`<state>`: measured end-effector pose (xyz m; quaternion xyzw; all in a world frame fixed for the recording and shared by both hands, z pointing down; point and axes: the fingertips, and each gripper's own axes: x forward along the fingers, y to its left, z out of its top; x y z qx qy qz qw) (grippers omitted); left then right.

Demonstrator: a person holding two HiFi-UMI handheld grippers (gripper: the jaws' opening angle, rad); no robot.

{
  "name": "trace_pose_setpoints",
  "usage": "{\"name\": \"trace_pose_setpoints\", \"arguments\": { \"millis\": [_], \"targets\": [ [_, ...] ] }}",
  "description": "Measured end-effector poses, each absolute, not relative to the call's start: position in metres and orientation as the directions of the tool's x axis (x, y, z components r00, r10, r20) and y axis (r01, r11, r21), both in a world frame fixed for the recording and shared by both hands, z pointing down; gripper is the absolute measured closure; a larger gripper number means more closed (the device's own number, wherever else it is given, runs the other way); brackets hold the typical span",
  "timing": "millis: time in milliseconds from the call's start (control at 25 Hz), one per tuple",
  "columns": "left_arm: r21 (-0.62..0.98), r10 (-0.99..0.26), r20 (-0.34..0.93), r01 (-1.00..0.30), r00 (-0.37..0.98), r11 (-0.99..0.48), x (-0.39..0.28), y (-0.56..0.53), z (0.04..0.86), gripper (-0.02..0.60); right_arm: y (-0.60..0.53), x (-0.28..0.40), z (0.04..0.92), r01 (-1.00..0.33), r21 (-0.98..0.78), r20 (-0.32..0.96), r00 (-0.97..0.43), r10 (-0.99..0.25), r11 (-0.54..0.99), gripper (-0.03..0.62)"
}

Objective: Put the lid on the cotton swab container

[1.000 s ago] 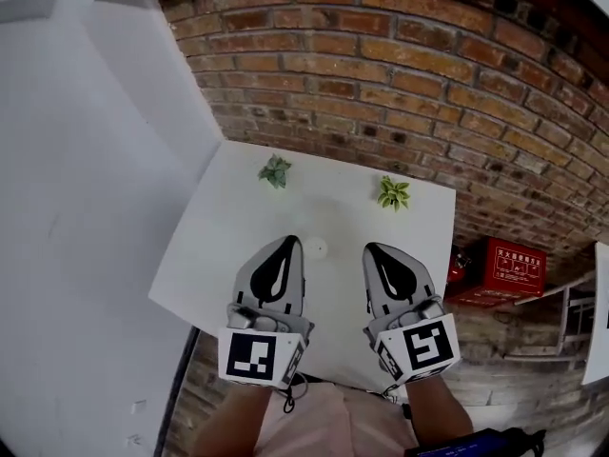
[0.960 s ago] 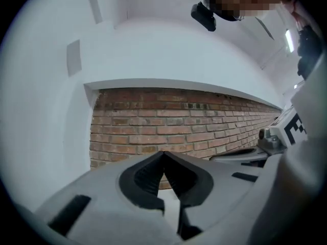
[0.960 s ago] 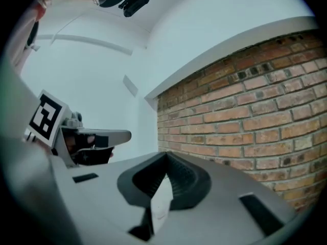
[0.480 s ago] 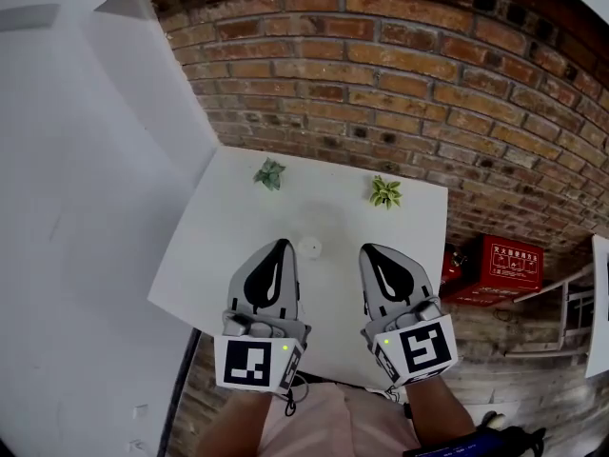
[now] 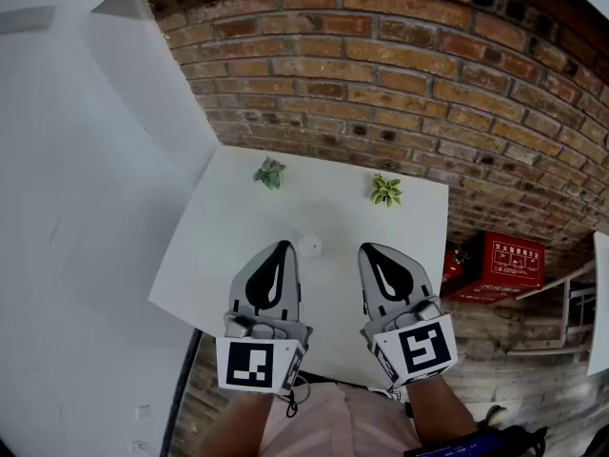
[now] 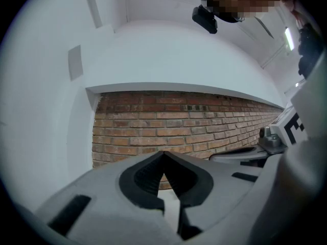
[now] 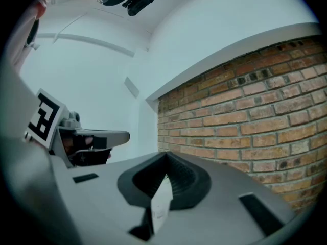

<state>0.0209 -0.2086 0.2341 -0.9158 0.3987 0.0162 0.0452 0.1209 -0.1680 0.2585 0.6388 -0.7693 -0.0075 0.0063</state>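
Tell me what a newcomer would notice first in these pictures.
The left hand-held gripper and right hand-held gripper, both shut and empty, hover side by side over the white table, a small round container between their tips. Behind is a brick wall, with two green plants at the table's far edge and a red box at right.

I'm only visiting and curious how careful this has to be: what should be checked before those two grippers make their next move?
1. Left gripper empty: ok, jaws together on nothing.
2. Right gripper empty: ok, likewise.
3. Jaws apart, ready to grasp: not ok, both shut.
4. Target identified: cannot tell; small white round thing on the table, too small to name.
5. Green plant and yellowish plant out of the way: ok, both at the table's far edge.
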Motion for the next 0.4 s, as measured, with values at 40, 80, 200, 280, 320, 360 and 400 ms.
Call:
{"name": "trace_pose_setpoints", "arguments": {
  "millis": [40,80,200,280,320,360,400],
  "targets": [
    [-0.072,-0.728,-0.065,-0.731,0.682,-0.678,0.0208,-0.2082,0.2341,0.583,-0.1678,0.1208,0.2583,-0.983,0.021,0.001,-0.183,-0.983,0.183,0.589],
    [-0.074,-0.728,-0.064,-0.731,0.683,-0.679,0.0206,-0.2079,0.234,0.583,-0.1677,0.1206,0.258,-0.983,0.021,0.001,-0.182,-0.983,0.182,0.589],
    [-0.077,-0.727,-0.062,-0.73,0.684,-0.68,0.0198,-0.2079,0.2341,0.583,-0.1676,0.1198,0.2573,-0.983,0.023,-0.002,-0.18,-0.984,0.18,0.589],
    [-0.078,-0.727,-0.06,-0.729,0.684,-0.68,0.0195,-0.2078,0.2347,0.583,-0.1674,0.1195,0.2577,-0.984,0.023,-0.002,-0.179,-0.984,0.179,0.589],
    [-0.079,-0.727,-0.059,-0.729,0.684,-0.68,0.0194,-0.2078,0.2351,0.583,-0.1673,0.1193,0.2581,-0.984,0.023,-0.001,-0.179,-0.984,0.179,0.589],
    [-0.08,-0.727,-0.058,-0.729,0.684,-0.68,0.0193,-0.2079,0.2354,0.583,-0.1674,0.119,0.2584,-0.984,0.024,0.0,-0.179,-0.984,0.178,0.589],
    [-0.08,-0.727,-0.057,-0.729,0.684,-0.68,0.0192,-0.208,0.2356,0.583,-0.1675,0.1187,0.2588,-0.984,0.024,0.001,-0.178,-0.984,0.178,0.589]
  ]
}}
